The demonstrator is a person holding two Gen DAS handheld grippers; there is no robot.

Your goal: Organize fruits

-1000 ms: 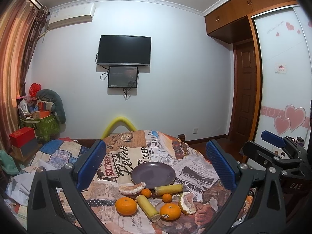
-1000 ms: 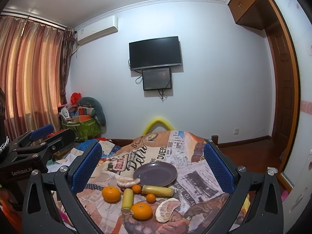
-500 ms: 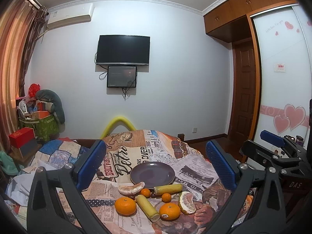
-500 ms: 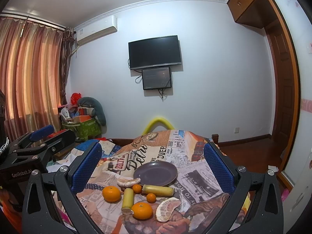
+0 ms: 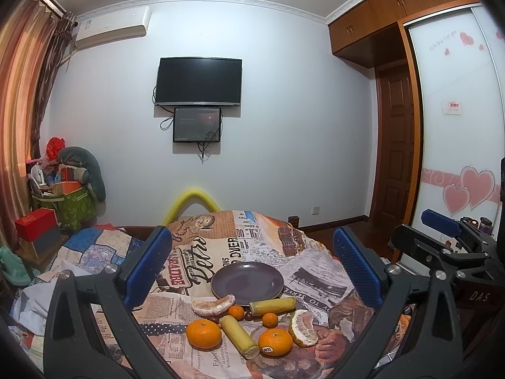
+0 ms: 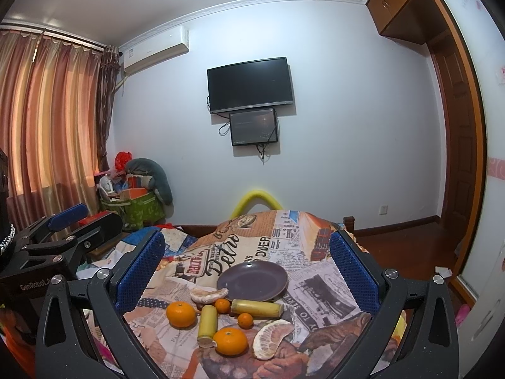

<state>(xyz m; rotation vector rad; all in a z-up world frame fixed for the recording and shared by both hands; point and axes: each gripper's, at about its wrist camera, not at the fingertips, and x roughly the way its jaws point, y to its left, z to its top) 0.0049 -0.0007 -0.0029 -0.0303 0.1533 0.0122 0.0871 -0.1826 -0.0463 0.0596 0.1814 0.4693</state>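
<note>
Hovering over the near edge of the counter: both tongs spread wide, nothing between the blue pads. Left tongs and right tongs sit side by side, each visible in the other's view at the frame edge.

Counter is covered with a newspaper-print cloth. Purple plate sits mid-counter with nothing on it. All fruit lies on the cloth in front of the plate:
- pomelo segment touching the plate's near-left rim
- small orange just beside that segment
- sugarcane piece lying crosswise along the plate's near rim
- second sugarcane piece angled toward the camera, between the two big oranges
- tiny orange between the cane pieces
- left big orange
- stickered orange, closest to the tongs
- opened pomelo wedge on the right, just beside the stickered orange
- a dark small fruit by the crosswise cane; can't tell what it is

Path from tongs to fruit is open; the near fruit row sits between the tongs and the plate.

Surroundings: patchwork bedding left of the counter, green storage bag and red box by the curtain, yellow foam arc behind the counter, TV with a smaller screen on the wall, wardrobe door with hearts on the right.
</note>
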